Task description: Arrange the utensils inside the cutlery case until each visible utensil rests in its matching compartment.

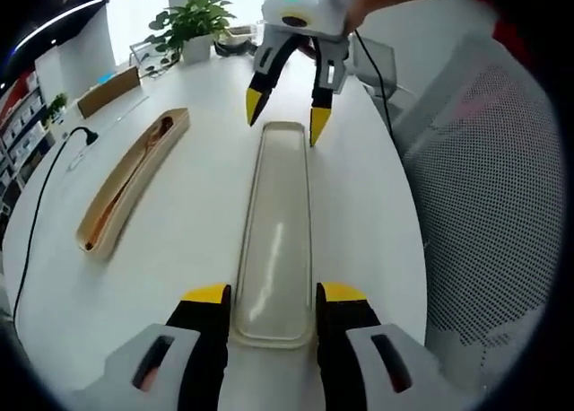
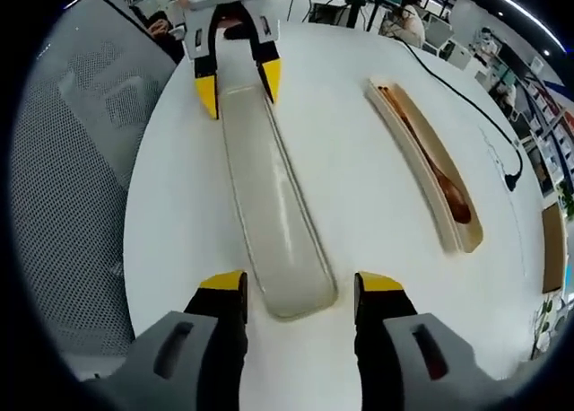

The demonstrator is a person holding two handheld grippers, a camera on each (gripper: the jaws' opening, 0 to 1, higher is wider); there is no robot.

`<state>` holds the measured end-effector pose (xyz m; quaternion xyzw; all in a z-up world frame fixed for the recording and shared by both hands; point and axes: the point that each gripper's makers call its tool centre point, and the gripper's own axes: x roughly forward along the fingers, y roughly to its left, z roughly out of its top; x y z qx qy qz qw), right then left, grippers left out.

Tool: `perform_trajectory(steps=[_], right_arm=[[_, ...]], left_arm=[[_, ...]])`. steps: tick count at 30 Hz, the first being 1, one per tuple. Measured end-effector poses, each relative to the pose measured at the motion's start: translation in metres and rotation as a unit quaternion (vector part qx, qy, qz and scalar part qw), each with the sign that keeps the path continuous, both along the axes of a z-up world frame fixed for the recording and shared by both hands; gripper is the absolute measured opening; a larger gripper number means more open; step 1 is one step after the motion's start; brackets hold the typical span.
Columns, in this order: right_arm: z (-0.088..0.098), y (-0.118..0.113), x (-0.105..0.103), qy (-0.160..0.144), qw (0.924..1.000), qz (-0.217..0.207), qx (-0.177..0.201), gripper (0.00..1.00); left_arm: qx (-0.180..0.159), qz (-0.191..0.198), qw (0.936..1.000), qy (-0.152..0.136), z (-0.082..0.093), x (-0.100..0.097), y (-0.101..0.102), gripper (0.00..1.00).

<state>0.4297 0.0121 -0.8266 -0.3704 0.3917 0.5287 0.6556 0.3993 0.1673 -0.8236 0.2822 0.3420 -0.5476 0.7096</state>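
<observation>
Translucent long plastic lid [image 1: 276,240] mid-frame: both tongs [image 1: 269,301] [image 2: 299,294] apart at opposite ends (not touching); clamp evenly, lift level.

lid [image 1: 273,240] on table [image 1: 179,249] between both tools | case [image 1: 133,179] beside it, utensils [image 2: 430,164] inside

Between the left gripper's [image 1: 267,306] open jaws lies a long lid [image 1: 276,240] of clear, frosted-looking plastic, smooth with a soft sheen. Off to its left sits the cutlery case [image 1: 130,182], pale matt wood, holding reddish-brown wooden utensils [image 2: 430,164]. The table [image 1: 188,222] beneath is smooth, white, faintly glossy.
</observation>
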Motion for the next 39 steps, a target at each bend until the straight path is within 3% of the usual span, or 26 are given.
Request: perform_trajectory(steps=[2,3,9,12,14,17,23,30,33,34,37,38,39], right_arm=[[-0.003,0.002,-0.013,0.043,0.9986,-0.029,0.015,0.39],[-0.001,0.005,-0.006,0.016,0.9997,-0.002,0.020,0.39],[-0.002,0.002,-0.006,0.036,0.9993,-0.008,0.004,0.39],[0.001,0.001,-0.009,0.081,0.9965,-0.022,0.004,0.39],[0.004,0.003,-0.008,0.122,0.9907,-0.056,0.024,0.40],[0.006,0.002,-0.005,0.147,0.9850,-0.084,0.033,0.42],[0.004,0.002,-0.010,0.131,0.9878,-0.080,0.030,0.41],[0.003,0.002,-0.022,0.090,0.9942,-0.048,0.036,0.51],[0.001,-0.002,-0.021,0.053,0.9978,-0.030,0.026,0.45],[0.000,-0.003,-0.022,0.055,0.9975,-0.035,0.028,0.45],[-0.001,-0.008,-0.015,0.024,0.9983,-0.042,0.033,0.37],[-0.001,-0.011,-0.016,0.023,0.9985,-0.044,0.025,0.35],[0.003,-0.006,-0.020,0.036,0.9967,-0.058,0.044,0.35]], left_arm=[[0.001,-0.001,1.0000,0.001,0.000,0.000,0.000,0.38],[0.001,-0.002,1.0000,-0.001,0.000,0.001,-0.001,0.38],[-0.002,0.015,0.9999,0.000,0.000,0.002,-0.002,0.39],[-0.003,0.020,0.9998,-0.003,-0.001,0.003,-0.003,0.40],[0.000,0.025,0.9997,0.001,-0.001,0.004,-0.003,0.41],[0.005,0.035,0.9994,0.004,-0.001,0.005,-0.005,0.38],[0.008,0.040,0.9991,0.013,-0.002,0.008,-0.004,0.38],[-0.001,0.050,0.9970,0.059,0.001,0.012,-0.003,0.38],[-0.006,0.046,0.9964,0.071,0.002,0.012,-0.002,0.38],[-0.010,0.049,0.9957,0.079,0.003,0.012,-0.002,0.38],[-0.020,0.062,0.9897,0.127,0.004,0.006,0.000,0.38],[-0.021,0.058,0.9912,0.117,0.005,0.011,0.001,0.39],[-0.020,0.063,0.9904,0.121,0.005,0.011,0.002,0.39]])
